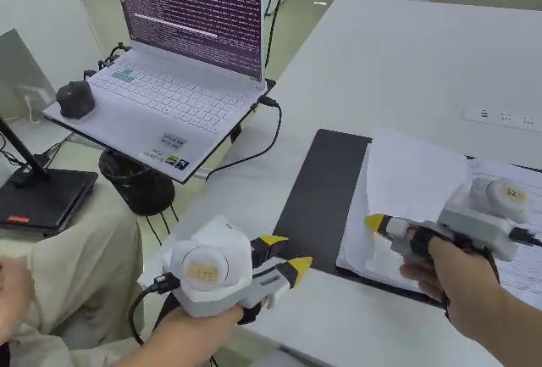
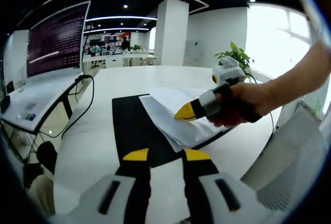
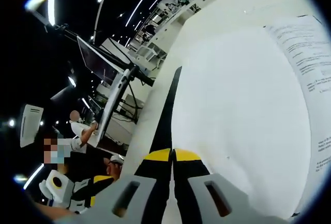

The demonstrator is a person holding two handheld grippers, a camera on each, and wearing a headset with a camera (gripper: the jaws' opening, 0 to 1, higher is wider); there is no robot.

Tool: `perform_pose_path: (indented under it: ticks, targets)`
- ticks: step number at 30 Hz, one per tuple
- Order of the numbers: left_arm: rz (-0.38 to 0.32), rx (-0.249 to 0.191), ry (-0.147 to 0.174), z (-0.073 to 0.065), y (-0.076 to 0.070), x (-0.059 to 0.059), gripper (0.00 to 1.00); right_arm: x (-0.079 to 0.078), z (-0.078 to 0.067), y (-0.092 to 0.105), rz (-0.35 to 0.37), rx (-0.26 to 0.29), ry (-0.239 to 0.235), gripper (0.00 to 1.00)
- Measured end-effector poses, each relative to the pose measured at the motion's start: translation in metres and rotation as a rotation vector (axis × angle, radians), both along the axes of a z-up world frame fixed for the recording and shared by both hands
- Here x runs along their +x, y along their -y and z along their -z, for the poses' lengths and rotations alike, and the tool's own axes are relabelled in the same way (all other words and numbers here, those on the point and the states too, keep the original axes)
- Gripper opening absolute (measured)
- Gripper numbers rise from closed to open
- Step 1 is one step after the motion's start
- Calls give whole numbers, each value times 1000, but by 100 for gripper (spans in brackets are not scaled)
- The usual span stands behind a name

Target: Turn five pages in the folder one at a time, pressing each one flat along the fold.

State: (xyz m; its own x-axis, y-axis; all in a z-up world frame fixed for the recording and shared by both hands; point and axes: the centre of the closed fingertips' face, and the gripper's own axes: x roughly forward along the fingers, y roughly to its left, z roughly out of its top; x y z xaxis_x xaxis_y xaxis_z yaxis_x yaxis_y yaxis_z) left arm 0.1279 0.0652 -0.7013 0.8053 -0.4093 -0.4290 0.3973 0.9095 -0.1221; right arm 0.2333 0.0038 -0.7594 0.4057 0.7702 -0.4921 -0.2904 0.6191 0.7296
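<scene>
Looks like the pressing part of a page turn. Finds the folder [image 1: 326, 197] lying open on the white table [image 1: 381, 62], black cover spread to the left. On the cover rests a turned white page [image 1: 411, 176], slightly bowed rather than flat, with a printed page [image 1: 512, 180] to the right of the fold. Hides part of that fold behind the right gripper [image 1: 375, 223] and the hand [image 1: 461, 278] holding it.

Sets the right gripper low at the near left edge of the turned page. Tips closed against each other, touching or almost touching the paper. Cannot tell whether a sheet is nipped between them; nothing plainly is.

Hovers the left gripper [image 1: 286, 253] off the folder, near the table's front edge, fingers parted with a clear gap and nothing in them. Leaves the laptop [image 1: 169, 87] well apart, on its stand to the far left.

Reads as a page laid over but not yet flattened. Cannot count from here how many of the five are done.

Next, probably: bring the closed tips to the fold and draw them along it from one end to the other. Press lightly, enough to take the bow out without creasing the sheet or dragging it sideways. After that, go to the right-hand stack, part the tips, and take one sheet alone at its edge. Could steady the cover with the left gripper if the folder slides.
</scene>
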Motion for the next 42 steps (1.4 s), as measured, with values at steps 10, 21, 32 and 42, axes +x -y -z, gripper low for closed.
perform_pose_path:
  ticks: [10,21,32,42]
  targets:
    - [10,4,-24,11,1,-2,22,-2,19,-3,16,-40,-18,0]
    - [45,19,-32,13,15,3,22,-23,-6,-9,-63,123,-5,13]
    - [148,33,-32,34,68,41,21,1,-22,84,25,191,27,9]
    - [168,88,-60,64,94,76,17,46,-14,149,122,160,37,7]
